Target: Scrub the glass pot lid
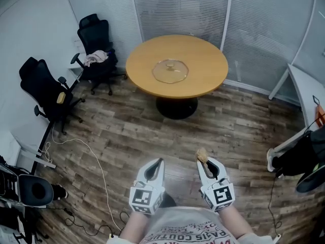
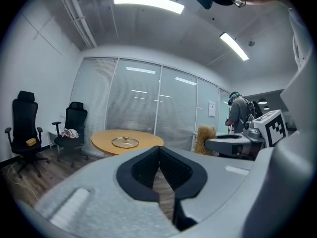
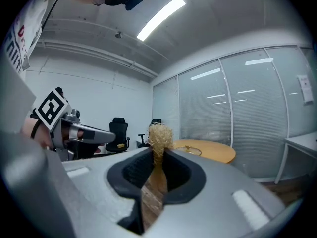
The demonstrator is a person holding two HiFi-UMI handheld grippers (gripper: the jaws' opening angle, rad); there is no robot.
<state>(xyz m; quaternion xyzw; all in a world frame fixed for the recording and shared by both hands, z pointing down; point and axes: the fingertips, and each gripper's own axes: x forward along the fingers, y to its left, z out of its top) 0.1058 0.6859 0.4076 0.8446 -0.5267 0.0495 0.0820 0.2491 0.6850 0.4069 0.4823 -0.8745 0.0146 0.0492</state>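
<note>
The glass pot lid [image 1: 170, 70] lies flat on the round wooden table [image 1: 203, 80], far ahead of both grippers; it also shows small in the left gripper view as the lid [image 2: 125, 142]. My left gripper [image 1: 157, 161] is held low over the floor, its jaws closed together with nothing between them. My right gripper [image 1: 203, 161] is shut on a straw-coloured scrub brush [image 1: 201, 154], whose bristly tuft [image 3: 159, 137] sticks out past the jaw tips. Both grippers are well short of the table.
Two black office chairs [image 1: 97, 47] [image 1: 45, 93] stand at the left, one with a cloth on its seat. A white cable [image 1: 96, 164] trails over the wood floor. A white desk [image 1: 307, 93] and dark bags [image 1: 299, 156] are at the right. Glass partition walls close the room behind the table.
</note>
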